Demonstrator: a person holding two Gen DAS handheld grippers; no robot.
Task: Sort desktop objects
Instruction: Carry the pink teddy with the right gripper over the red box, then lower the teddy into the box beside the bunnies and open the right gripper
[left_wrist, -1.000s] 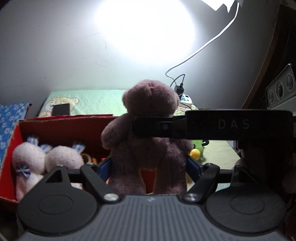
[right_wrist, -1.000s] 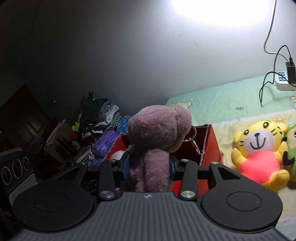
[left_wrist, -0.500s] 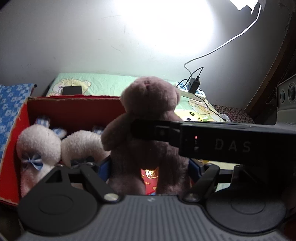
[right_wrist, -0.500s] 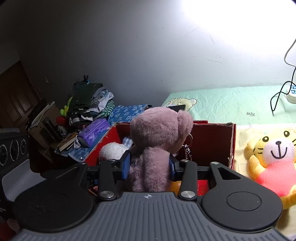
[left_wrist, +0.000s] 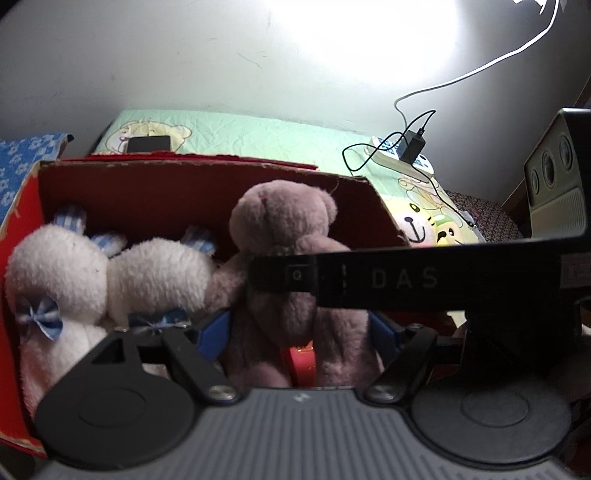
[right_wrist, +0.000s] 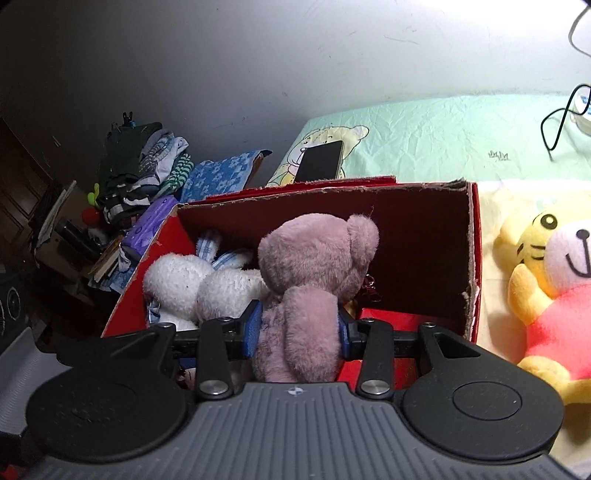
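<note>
Both angled down: left tongs (left_wrist: 299, 328) closing on something, right tongs (right_wrist: 297, 330) clamped.

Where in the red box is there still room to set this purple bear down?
Free: the box's right half, between the purple bear and the right wall, though a red packet lies on its floor. Crowded: the left half, filled by two white bunnies.

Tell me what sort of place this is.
Most likely a bedroom at home. A cartoon-bear bedsheet covers the surface, plush toys sit in a red box, folded clothes are piled in the corner, and a power strip with a charger lies by the wall.
</note>
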